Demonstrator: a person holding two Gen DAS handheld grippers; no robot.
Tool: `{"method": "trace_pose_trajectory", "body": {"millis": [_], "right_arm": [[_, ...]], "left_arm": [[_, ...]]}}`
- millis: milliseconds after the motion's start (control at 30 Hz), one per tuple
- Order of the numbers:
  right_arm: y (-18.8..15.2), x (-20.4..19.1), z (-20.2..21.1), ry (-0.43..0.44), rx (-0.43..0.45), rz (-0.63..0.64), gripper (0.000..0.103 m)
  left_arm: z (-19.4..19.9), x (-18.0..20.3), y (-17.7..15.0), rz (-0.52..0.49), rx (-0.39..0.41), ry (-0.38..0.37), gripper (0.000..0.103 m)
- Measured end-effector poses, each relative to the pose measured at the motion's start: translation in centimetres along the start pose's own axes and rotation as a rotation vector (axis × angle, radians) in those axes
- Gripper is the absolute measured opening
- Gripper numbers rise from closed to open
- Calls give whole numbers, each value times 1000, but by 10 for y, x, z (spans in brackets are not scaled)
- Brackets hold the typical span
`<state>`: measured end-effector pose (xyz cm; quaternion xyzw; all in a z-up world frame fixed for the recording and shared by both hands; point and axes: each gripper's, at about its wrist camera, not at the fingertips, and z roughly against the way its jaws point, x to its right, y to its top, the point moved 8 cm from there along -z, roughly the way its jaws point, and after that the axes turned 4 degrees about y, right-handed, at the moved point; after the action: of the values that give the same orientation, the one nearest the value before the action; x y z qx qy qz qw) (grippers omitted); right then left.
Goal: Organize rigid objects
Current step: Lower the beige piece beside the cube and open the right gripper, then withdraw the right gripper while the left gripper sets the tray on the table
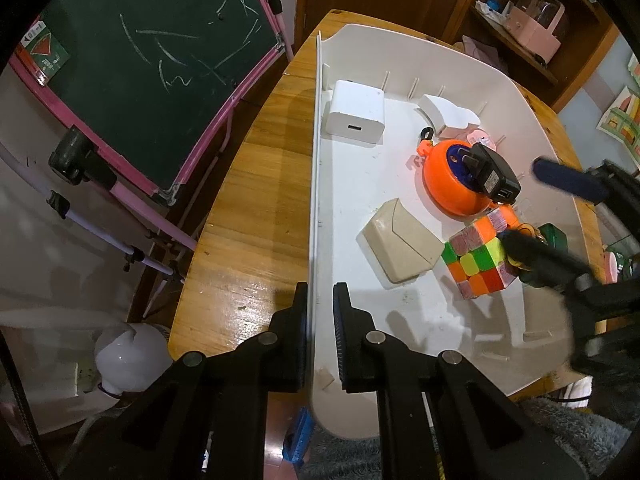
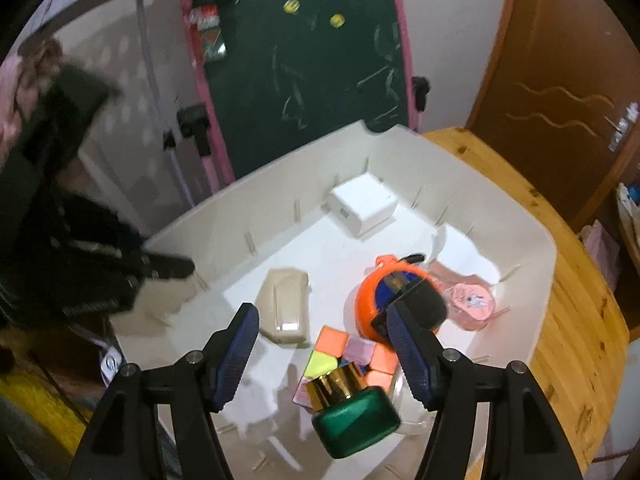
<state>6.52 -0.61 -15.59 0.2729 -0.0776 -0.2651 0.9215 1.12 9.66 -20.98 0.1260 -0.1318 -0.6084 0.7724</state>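
A: What's in the white bin (image 1: 400, 46)?
B: One white charger (image 1: 355, 114), one orange reel (image 1: 450, 190), one cube (image 1: 478, 258), one green bottle (image 2: 354, 420).
A: Grippers?
B: Left gripper (image 1: 320, 334) pinches the bin wall; right gripper (image 2: 326, 354) half open, holding nothing.

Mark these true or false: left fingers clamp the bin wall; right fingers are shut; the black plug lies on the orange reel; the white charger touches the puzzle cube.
1. The left gripper clamps the bin wall: true.
2. The right gripper is shut: false, open, pressing on nothing.
3. The black plug lies on the orange reel: true.
4. The white charger touches the puzzle cube: false, they sit well apart.
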Motion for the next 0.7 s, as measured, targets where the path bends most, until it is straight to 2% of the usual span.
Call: {"method": "trace_pose_trajectory", "body": {"millis": [133, 233, 333, 700], "right_arm": [[13, 7, 21, -39, 35, -61, 68], [20, 13, 36, -57, 57, -107, 76], [23, 16, 49, -67, 74, -137, 77], [7, 21, 82, -71, 84, -256, 77]], "left_arm": [[0, 0, 0, -3, -1, 7, 12], [0, 0, 0, -4, -1, 11, 12], [0, 0, 0, -5, -1, 15, 12], [8, 0, 1, -2, 17, 37, 12]]}}
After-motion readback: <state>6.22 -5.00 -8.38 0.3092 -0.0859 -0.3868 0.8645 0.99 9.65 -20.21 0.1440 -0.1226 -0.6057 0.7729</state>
